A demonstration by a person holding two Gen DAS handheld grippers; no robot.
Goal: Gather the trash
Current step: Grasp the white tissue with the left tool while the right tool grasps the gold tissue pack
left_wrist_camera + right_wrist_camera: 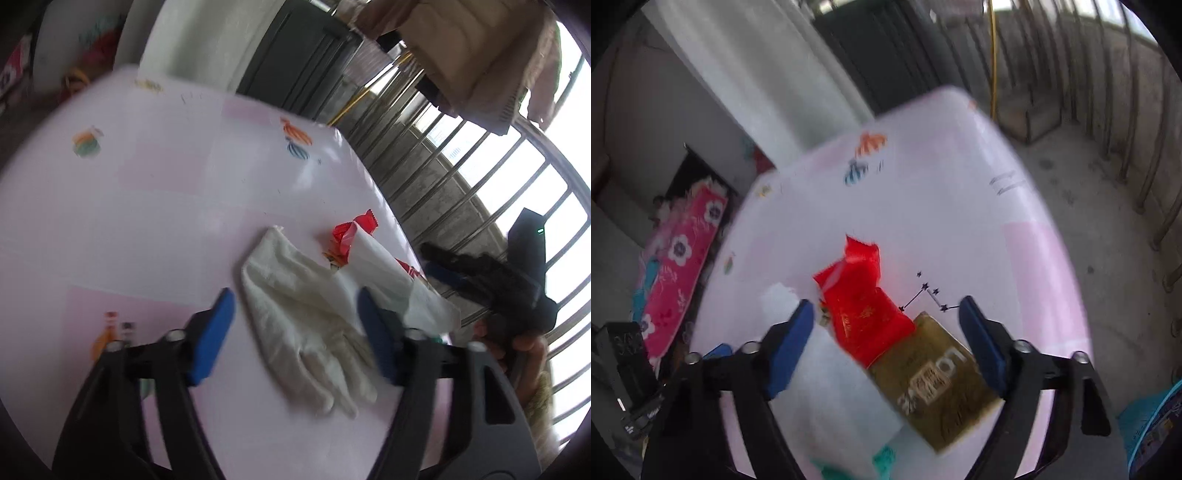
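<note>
A white glove (306,317) lies on the pink and white table (155,206), with white tissue (388,273) and a red wrapper (351,232) behind it. My left gripper (295,332) is open, its blue pads either side of the glove, just above it. My right gripper (886,343) is open over the red wrapper (864,306) and a gold packet (942,384); white tissue (834,380) lies to their left. The right gripper also shows in the left wrist view (480,273), off the table's right edge.
The table's right edge runs beside a metal railing (480,177). A blue basket (1152,428) stands on the floor at the lower right. A pink flowered mat (683,258) lies left of the table. A dark door (295,48) is behind.
</note>
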